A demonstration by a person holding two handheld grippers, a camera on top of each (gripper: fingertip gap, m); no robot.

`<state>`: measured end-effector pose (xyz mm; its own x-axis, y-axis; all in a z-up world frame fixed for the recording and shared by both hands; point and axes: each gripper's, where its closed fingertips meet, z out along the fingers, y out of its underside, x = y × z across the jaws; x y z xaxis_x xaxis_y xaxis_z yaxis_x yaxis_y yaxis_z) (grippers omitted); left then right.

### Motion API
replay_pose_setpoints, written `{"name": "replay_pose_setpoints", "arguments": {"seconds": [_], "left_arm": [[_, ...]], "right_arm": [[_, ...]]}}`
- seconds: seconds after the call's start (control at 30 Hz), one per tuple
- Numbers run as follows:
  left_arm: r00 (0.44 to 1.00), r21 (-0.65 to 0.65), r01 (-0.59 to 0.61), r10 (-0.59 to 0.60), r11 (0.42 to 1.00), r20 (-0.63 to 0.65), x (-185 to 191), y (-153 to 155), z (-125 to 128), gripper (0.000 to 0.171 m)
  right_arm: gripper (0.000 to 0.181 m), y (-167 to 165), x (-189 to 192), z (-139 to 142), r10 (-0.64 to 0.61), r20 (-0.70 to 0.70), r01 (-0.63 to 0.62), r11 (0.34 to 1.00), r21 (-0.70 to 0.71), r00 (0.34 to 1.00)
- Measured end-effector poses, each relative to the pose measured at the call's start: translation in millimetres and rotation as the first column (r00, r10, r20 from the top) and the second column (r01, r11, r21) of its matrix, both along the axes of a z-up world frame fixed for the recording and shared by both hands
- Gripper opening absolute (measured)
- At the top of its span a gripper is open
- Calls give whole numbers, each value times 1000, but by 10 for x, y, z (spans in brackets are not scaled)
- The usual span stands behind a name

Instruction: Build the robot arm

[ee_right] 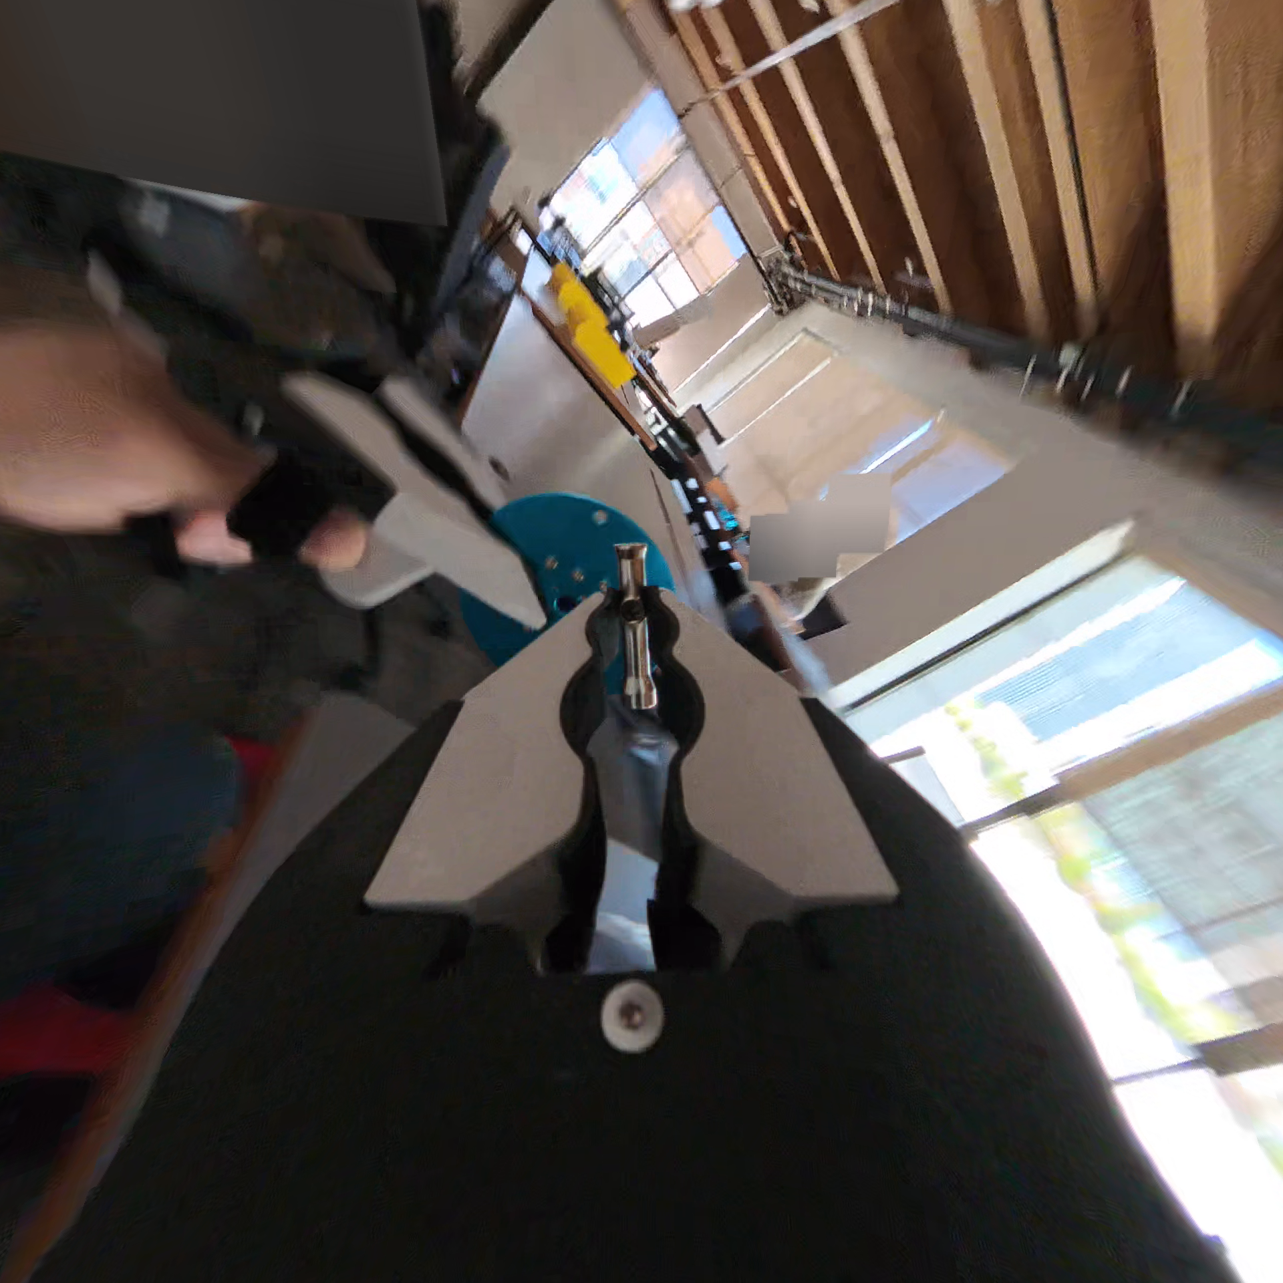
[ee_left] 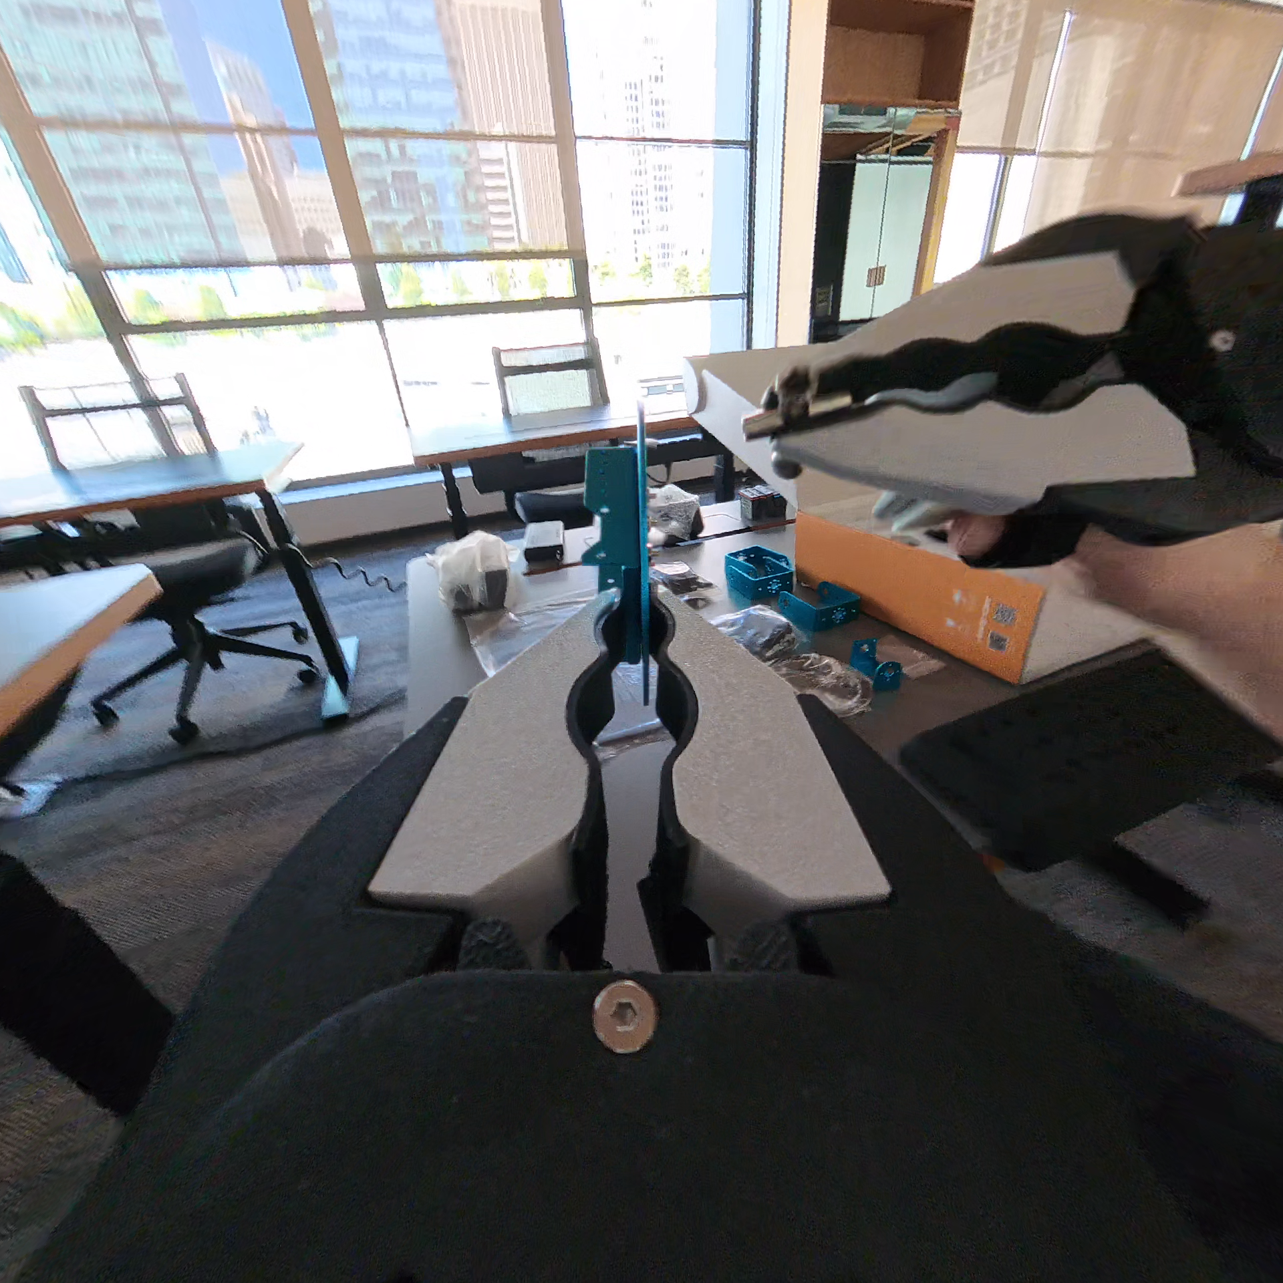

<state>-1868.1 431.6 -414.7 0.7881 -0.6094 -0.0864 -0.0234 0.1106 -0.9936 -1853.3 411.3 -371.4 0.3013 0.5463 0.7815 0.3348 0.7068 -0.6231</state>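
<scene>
Left wrist view: orange box [ee_left: 916, 597] bears unreadably small stickers.

The left wrist view looks level along its fingers over the table [ee_left: 444, 646] toward the windows [ee_left: 416, 208]. The right wrist view is rolled, facing ceiling beams [ee_right: 972, 173]. Both share the blue plate [ee_left: 642, 555].

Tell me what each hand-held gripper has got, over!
Left hand-held gripper shut on blue plate, edge-on, upright. Right hand-held gripper shut on small metal wrench, beside the plate. Table cluttered with blue brackets.
</scene>
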Motion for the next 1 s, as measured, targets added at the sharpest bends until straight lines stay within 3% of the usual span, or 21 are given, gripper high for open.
{"name": "replay_pose_setpoints", "arguments": {"seconds": [0.07,0.27,0.47,1.0], "left_arm": [[997,77,-22,27,997,-66,-17,-137,87,3],[993,192,-13,36,981,-112,10,-445,315,2],[993,254,6,24,967,-116,70,-609,456,2],[994,278,21,9,960,-108,122,-695,515,3]], "right_arm": [[6,-150,-27,40,-71,116,38,963,267,991],[7,-365,-23,159,-201,117,94,800,593,973],[7,-554,-106,221,-238,71,115,684,720,969],[7,-714,-49,356,-229,4,143,621,771,973]]}}
